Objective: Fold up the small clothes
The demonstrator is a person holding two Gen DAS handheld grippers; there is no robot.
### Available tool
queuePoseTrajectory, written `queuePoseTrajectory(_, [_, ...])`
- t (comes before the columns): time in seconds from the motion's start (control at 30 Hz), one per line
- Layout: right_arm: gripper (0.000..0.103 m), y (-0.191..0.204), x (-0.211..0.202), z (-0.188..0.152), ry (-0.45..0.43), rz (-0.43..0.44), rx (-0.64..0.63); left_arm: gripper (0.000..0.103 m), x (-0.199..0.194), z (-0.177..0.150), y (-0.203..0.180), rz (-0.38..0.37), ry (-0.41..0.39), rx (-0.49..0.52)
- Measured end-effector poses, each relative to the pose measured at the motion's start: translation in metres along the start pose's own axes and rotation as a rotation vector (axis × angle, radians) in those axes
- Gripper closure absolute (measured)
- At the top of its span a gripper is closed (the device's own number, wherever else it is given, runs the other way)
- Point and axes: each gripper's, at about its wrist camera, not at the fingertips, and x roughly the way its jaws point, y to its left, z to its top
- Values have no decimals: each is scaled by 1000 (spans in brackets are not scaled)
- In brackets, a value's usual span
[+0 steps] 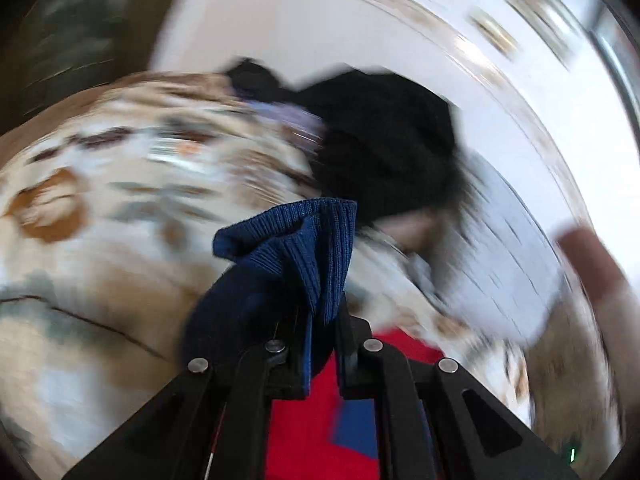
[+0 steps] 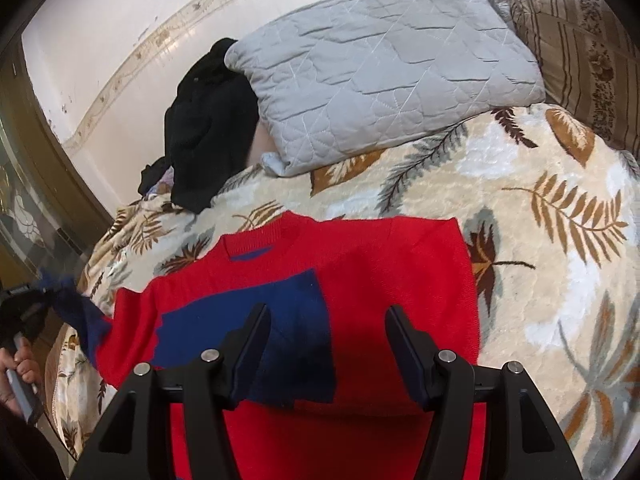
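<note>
Left gripper (image 1: 320, 320): jaws together, clamped on the navy ribbed cuff (image 1: 296, 248) of the sweater's sleeve; cuff bunches up above the fingertips. Left view heavily blurred. Right gripper (image 2: 328, 344): jaws apart, nothing between them, poised over the red sweater (image 2: 400, 272) and its navy panel (image 2: 248, 320). Sweater lies flat on the leaf-print blanket (image 2: 540, 200), collar pointing away from the right jaws. Beyond the collar: grey quilted pillow (image 2: 380, 72); left of it, a black garment (image 2: 208, 128). Left gripper shows at the right view's left edge (image 2: 24, 312), with the sleeve.
</note>
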Motion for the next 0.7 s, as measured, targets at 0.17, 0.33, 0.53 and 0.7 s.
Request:
queuePoseTrajectory(0.17, [39,-10,-5,2,10,10,35,81,46,-59,-93,-101,211,200])
queuePoseTrajectory(0.33, [39,-19,-10,6,27,40,62,41,41,-67,-110,-156,272,251])
queuePoseTrajectory(0.53, [39,-15,0,5,106,175,107,31,23,-35,-56,23,158,188])
queuePoseTrajectory(0.7, [39,12,42,-3,271,390,158,31,34,-24,1,193,171,105])
